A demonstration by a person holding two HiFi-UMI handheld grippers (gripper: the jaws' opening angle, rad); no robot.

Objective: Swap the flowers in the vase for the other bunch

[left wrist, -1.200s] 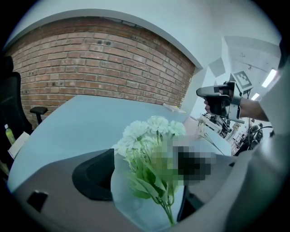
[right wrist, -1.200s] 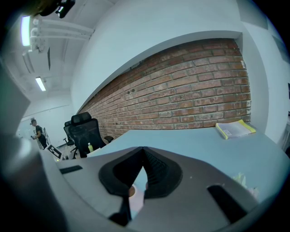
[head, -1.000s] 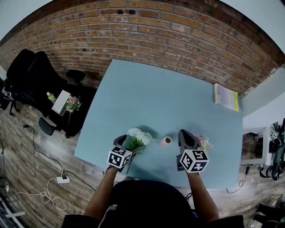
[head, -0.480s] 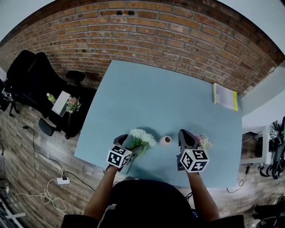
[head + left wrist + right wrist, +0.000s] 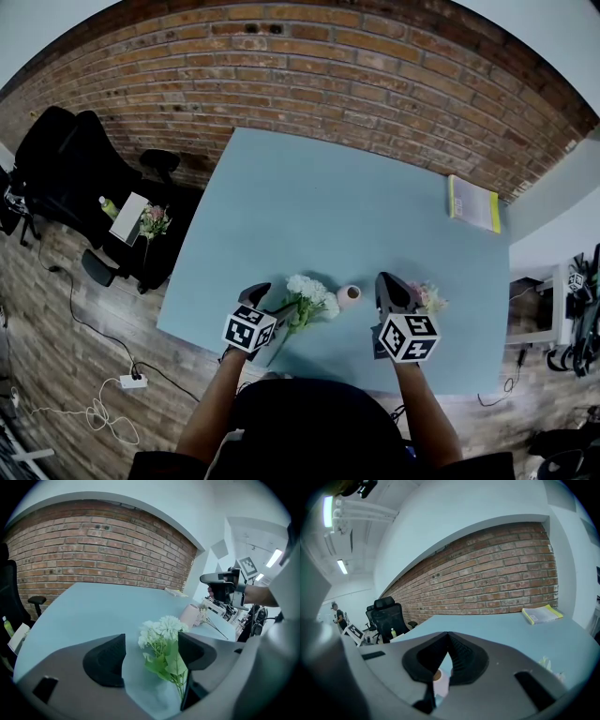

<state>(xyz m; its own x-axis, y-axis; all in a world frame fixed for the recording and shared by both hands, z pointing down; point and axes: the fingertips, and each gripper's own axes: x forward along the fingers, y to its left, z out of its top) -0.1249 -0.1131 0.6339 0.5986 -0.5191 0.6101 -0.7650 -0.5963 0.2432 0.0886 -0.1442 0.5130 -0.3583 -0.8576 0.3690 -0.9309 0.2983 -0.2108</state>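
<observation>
A white flower bunch (image 5: 309, 298) lies on the blue table (image 5: 356, 206), its heads close to the small pink vase (image 5: 349, 296). My left gripper (image 5: 270, 304) has the stems (image 5: 180, 686) between its jaws. The jaws have just been closing, and the stems rest against the right jaw with a gap on the left. The vase (image 5: 191, 615) stands upright and looks empty. A pink bunch (image 5: 431, 298) lies to the vase's right. My right gripper (image 5: 392, 287) hovers between vase and pink bunch, shut on nothing; the vase (image 5: 440, 681) shows below its jaws (image 5: 449, 641).
A yellow book (image 5: 475, 203) lies at the table's far right. Left of the table stand black office chairs (image 5: 66, 159) and a small stand with a bottle and flowers (image 5: 141, 220). A power strip (image 5: 131, 379) and cables lie on the floor. A brick wall runs behind.
The white bunch has shifted right, its heads now nearer the vase. The left jaws stand a little narrower around the stems. The right gripper has not moved.
</observation>
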